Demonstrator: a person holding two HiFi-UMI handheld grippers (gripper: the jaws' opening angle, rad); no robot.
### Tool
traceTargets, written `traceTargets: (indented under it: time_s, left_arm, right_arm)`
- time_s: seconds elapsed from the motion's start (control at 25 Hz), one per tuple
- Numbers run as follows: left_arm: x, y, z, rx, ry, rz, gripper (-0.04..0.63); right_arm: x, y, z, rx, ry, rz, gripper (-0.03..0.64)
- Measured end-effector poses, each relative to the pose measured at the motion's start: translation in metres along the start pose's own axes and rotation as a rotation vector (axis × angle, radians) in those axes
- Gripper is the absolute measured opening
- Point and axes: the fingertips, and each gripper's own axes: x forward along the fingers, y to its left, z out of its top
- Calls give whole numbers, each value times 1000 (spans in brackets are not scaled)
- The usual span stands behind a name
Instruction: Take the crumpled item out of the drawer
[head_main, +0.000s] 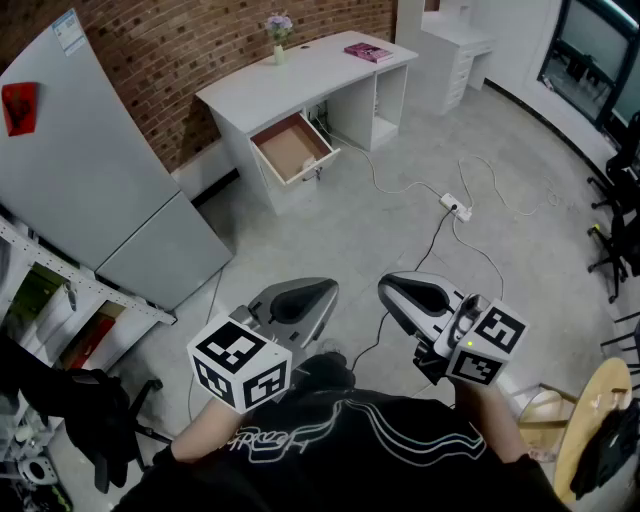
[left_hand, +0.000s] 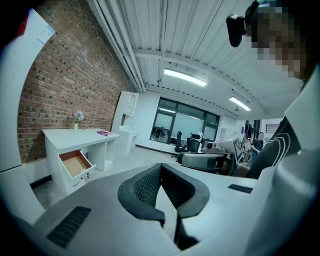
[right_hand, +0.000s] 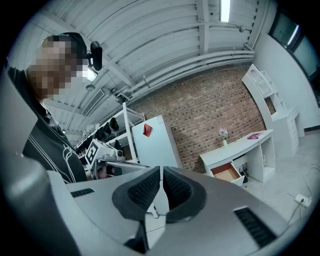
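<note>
Though barely begun, leaves nearly everything to do: crossing over, reaching in, gripping and lifting out. Nearest, held low and close against the chest: left gripper (head_main: 330, 290) and right gripper (head_main: 386, 287), side by side, noses pointing forward and angled slightly toward each other. Left fully closed, pads meeting with nothing between them. Right likewise, jaws together and empty. Forearms bent, elbows tucked in, marker cubes (head_main: 240, 362) turned up toward the head camera. Farther out, open grey floor (head_main: 330, 230), crossed by a power strip (head_main: 455, 206) and trailing cables (head_main: 432, 238). Farthest, against the brick wall (head_main: 200, 60), the white counter (head_main: 330, 62), with its drawer (head_main: 292, 148) already pulled open on the near left side, well apart from both grippers. Shows only a brown bottom from this distance. No crumpled item made out inside, since too small and too far to tell. Calls, by this reading, for a walk across the floor before any reach.
</note>
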Motion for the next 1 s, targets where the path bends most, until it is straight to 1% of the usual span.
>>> traceTargets:
  time_s: [0.32, 0.56, 0.68, 0.8, 1.0]
  left_arm:
    - [22, 10, -6, 5, -5, -15, 21]
    - [52, 53, -17, -27, 13, -11, 21]
    - [73, 85, -19, -45, 25, -8, 21]
    - [102, 122, -14, -66, 38, -7, 23]
    - [172, 205, 6, -106, 76, 3, 23]
  right_arm:
    - [4, -20, -9, 21, -7, 3, 52]
    - [29, -64, -23, 42, 21, -1, 52]
    - [48, -95, -30, 55, 43, -4, 54]
    - [71, -137, -28, 71, 59, -11, 54]
    - [120, -233, -11, 120, 72, -25, 54]
